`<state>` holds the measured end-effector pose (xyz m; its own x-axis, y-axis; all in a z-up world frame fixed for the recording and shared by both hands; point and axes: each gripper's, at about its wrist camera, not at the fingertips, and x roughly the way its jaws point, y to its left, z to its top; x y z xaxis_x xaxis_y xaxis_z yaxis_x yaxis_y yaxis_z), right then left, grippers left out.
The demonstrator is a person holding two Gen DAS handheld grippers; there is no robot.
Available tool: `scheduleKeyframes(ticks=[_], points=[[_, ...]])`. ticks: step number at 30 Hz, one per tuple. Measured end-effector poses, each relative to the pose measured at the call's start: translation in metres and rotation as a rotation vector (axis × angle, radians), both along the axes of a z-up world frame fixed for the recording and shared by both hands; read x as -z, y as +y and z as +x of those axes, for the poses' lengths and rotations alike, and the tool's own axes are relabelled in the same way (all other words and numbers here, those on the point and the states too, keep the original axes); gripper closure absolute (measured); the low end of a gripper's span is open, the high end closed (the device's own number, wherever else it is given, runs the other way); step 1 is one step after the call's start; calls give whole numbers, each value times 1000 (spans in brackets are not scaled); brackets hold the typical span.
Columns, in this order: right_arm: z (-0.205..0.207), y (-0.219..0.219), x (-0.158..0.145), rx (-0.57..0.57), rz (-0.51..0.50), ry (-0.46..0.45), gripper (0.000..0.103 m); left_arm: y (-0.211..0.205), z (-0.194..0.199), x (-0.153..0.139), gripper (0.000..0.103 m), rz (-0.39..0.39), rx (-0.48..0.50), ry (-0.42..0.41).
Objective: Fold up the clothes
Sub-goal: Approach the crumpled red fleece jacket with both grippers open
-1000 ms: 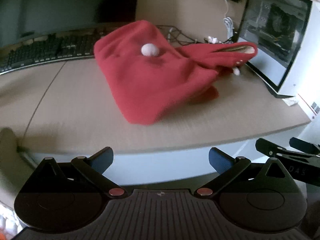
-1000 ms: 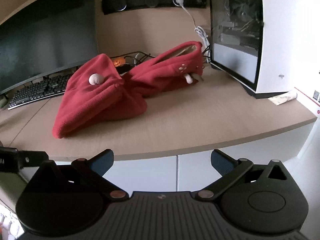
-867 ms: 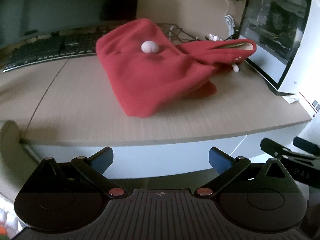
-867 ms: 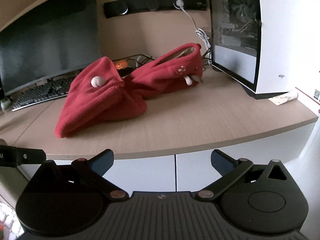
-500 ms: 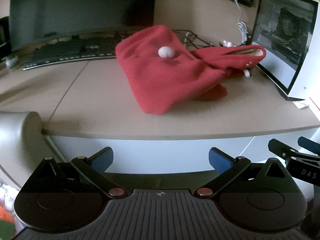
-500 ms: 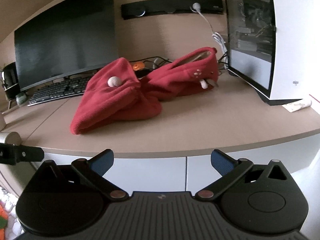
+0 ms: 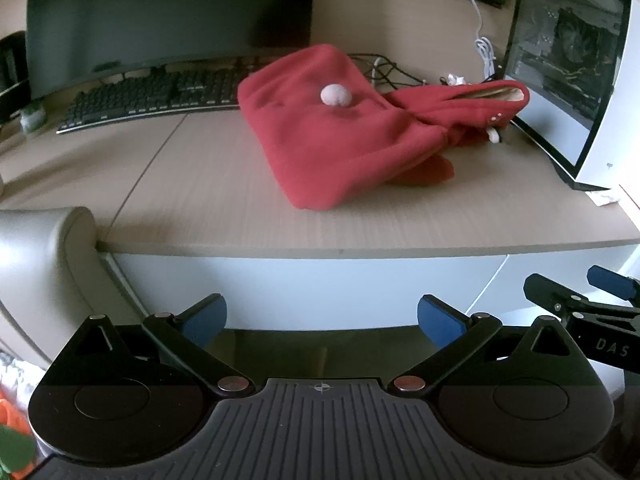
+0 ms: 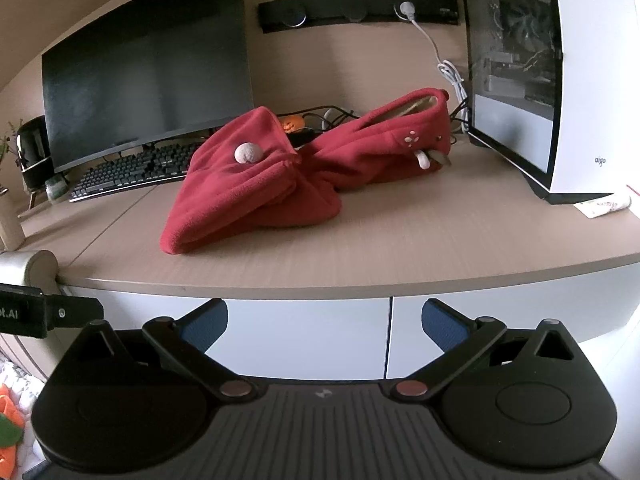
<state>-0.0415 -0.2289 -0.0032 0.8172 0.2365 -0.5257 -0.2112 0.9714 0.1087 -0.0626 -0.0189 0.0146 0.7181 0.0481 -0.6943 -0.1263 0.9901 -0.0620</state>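
1. I am holding my left gripper (image 7: 322,316) level, below and in front of the desk's front edge, its blue-padded fingers (image 7: 202,318) spread wide and gripping nothing.
2. I am holding my right gripper (image 8: 324,320) at much the same height, fingers (image 8: 444,322) just as wide apart and also empty; its tip is showing at the right of the left wrist view (image 7: 580,304).
3. Both grippers are facing the white cabinet front under the desk (image 8: 440,236), well apart from the garment.
4. The red fleece garment (image 8: 280,176) is lying bunched near the middle of the desk, a pale pompom (image 8: 248,153) on its top fold, its far part rising toward the white computer case (image 8: 572,80).
5. Bare desk is lying open along the front edge and to the left of the garment; a keyboard (image 7: 152,94) and a dark monitor (image 8: 148,68) are sitting behind it.
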Motion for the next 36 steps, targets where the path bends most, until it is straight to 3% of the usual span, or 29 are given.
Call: scheduleKeyframes(ticks=[36], points=[[24,4,4,-23,-31,18,0,-3,12,3,0,53,46,14]])
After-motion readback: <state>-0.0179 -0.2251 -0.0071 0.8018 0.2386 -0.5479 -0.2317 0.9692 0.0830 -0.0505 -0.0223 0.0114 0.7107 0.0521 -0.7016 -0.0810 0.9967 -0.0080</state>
